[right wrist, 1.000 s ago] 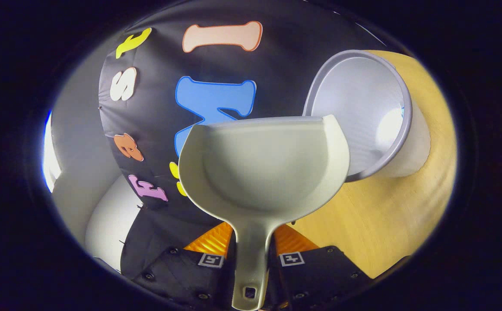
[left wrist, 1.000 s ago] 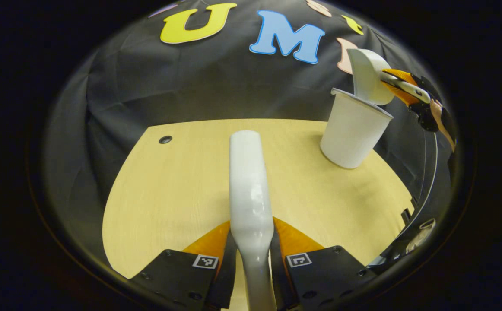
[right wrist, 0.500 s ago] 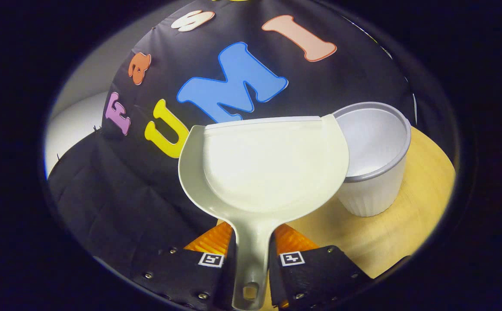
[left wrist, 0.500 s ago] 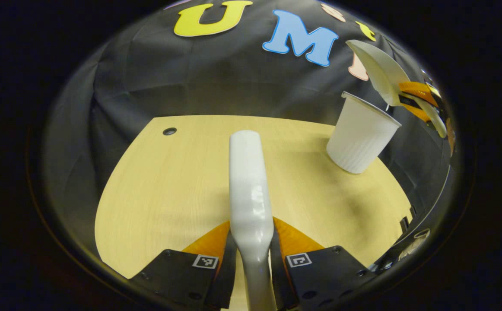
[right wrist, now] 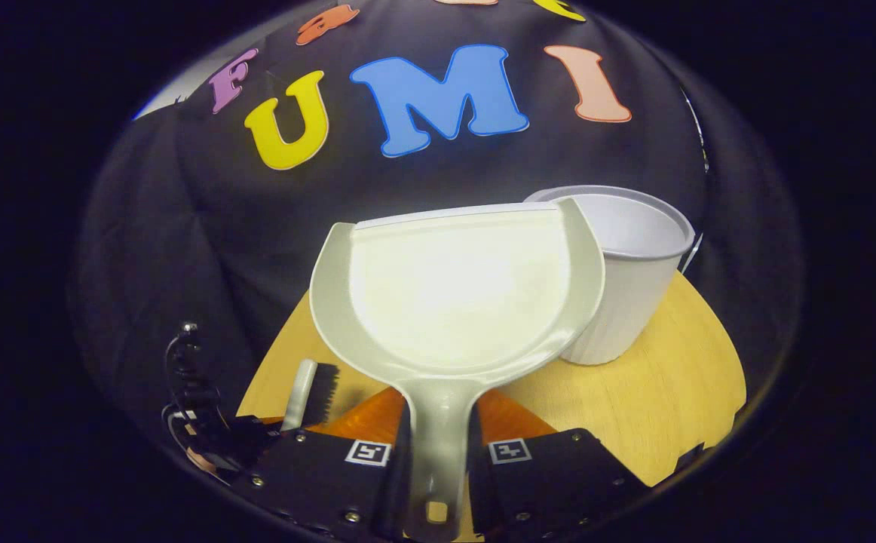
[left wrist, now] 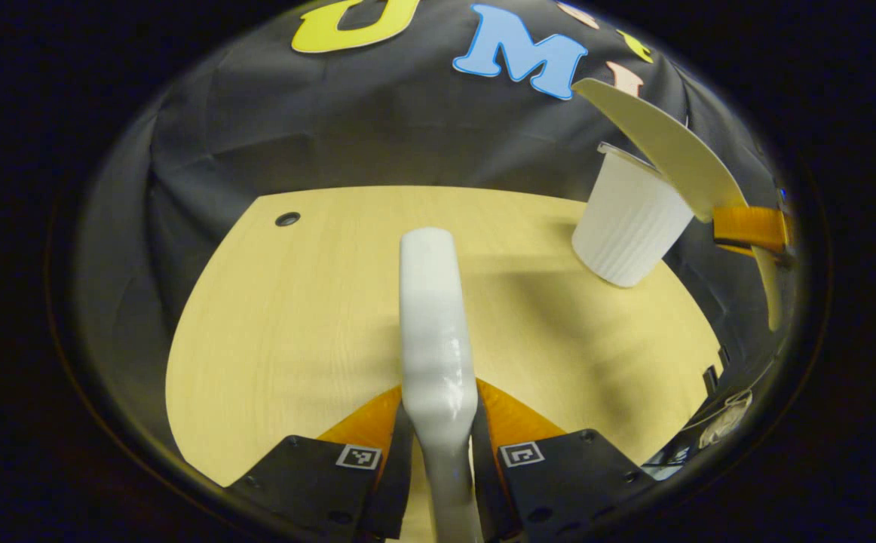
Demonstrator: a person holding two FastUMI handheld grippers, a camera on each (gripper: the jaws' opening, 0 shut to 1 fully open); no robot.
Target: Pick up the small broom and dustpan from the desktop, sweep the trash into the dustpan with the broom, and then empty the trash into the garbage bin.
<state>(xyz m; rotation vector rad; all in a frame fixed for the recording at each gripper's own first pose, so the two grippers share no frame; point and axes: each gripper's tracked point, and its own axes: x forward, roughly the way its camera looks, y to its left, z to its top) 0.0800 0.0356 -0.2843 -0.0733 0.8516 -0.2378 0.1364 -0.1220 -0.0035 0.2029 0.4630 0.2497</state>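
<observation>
- Left gripper [left wrist: 438, 422]: in the left gripper view both fingers are clamped on the handle of the broom [left wrist: 435, 332]. The handle runs straight forward from between the fingers, above the table [left wrist: 287, 324].
- Broom head: in the right gripper view the dark bristles and pale back of the broom [right wrist: 316, 392] appear at lower left, above the table [right wrist: 657, 392]. Whether the bristles touch the surface cannot be determined.
- Right gripper [right wrist: 438, 437]: in the right gripper view both fingers are clamped on the handle of the dustpan [right wrist: 457, 294]. The pan is held clear of the table with its open face toward the camera. The pan interior is bare.
- Dustpan, seen from the left gripper view: the dustpan [left wrist: 664, 147] is held tilted at upper right, crossing in front of the rim of the bin [left wrist: 626, 226]. The right gripper [left wrist: 755, 230] grips it by the handle just below.
- Bin: in the right gripper view the bin [right wrist: 619, 279] stands upright on the table, behind and to the right of the dustpan, partly covered by the pan's right edge. It is a pale ribbed container with a rolled rim. Its contents cannot be seen.
- Table: a small dark hole [left wrist: 287, 219] sits near the far left corner in the left gripper view.
</observation>
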